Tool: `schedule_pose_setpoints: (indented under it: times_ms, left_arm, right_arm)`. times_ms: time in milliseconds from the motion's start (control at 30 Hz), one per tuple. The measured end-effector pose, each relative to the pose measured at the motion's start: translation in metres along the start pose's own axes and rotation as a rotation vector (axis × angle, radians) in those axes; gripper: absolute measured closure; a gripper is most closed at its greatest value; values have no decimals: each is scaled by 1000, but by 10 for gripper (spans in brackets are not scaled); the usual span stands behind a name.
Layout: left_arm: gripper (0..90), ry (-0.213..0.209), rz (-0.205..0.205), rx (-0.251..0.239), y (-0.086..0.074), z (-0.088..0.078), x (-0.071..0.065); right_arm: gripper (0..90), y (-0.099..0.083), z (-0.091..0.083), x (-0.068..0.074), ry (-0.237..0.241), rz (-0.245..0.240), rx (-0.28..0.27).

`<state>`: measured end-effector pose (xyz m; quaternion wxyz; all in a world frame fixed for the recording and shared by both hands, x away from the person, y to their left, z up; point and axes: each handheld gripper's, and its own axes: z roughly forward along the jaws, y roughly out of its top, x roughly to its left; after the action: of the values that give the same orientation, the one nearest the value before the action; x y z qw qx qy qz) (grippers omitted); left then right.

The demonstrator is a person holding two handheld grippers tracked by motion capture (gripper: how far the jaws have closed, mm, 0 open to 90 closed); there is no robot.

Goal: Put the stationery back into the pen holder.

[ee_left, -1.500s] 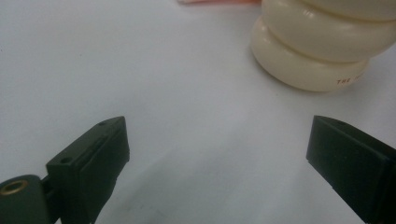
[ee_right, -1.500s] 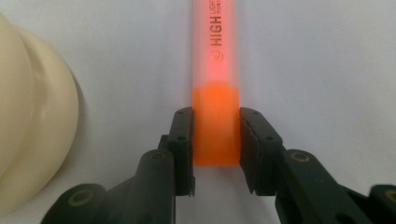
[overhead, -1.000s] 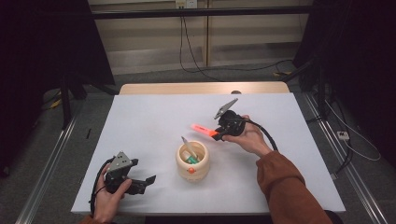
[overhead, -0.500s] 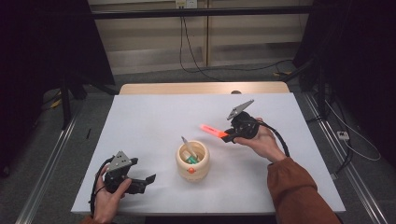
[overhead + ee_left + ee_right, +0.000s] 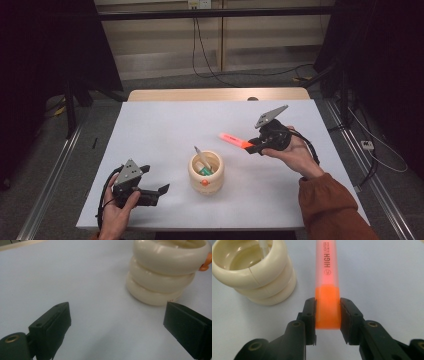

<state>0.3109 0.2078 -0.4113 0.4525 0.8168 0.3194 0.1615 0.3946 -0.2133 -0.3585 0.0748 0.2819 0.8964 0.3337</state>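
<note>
An orange highlighter [image 5: 236, 141] [image 5: 327, 287] is clamped by its cap end in my right gripper [image 5: 252, 148] [image 5: 327, 315], held in the air to the right of a cream ribbed holder [image 5: 205, 172] [image 5: 253, 270]. The pen's free end points left and away from me. The holder stands mid-table with a white pen [image 5: 202, 158] and a green item inside, and an orange knob on its front. My left gripper [image 5: 161, 191] [image 5: 117, 322] rests low at the front left of the table, open and holding nothing, with the holder [image 5: 166, 272] ahead of it to the right.
The white table [image 5: 165, 125] stretches out around the holder. Its wooden far edge [image 5: 215, 94] lies at the back. Cables [image 5: 210, 60] run over the floor behind the table, and metal rails [image 5: 55, 170] flank its sides.
My right gripper has carried the highlighter up and to the right, away from the holder. The left gripper has stayed where it was.
</note>
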Motion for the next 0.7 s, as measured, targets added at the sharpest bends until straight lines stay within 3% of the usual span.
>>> schedule_pose_setpoints:
  times_ms: [133,233,567,700]
  left_arm:
    - [72,5,22,-38,9,-5,-3]
    - [70,1,44,-54,16,-9,-7]
    - [64,-1,182,-82,37,-11,-25]
    - [65,9,244,-79,45,-4,-32]
  right_arm:
    - [682,-3,-11,6,11,3,-11]
    - [681,-5,-17,8,16,31,-29]
    - [681,-4,-32,11,46,44,-41]
    - [681,-2,-33,13,48,39,-33]
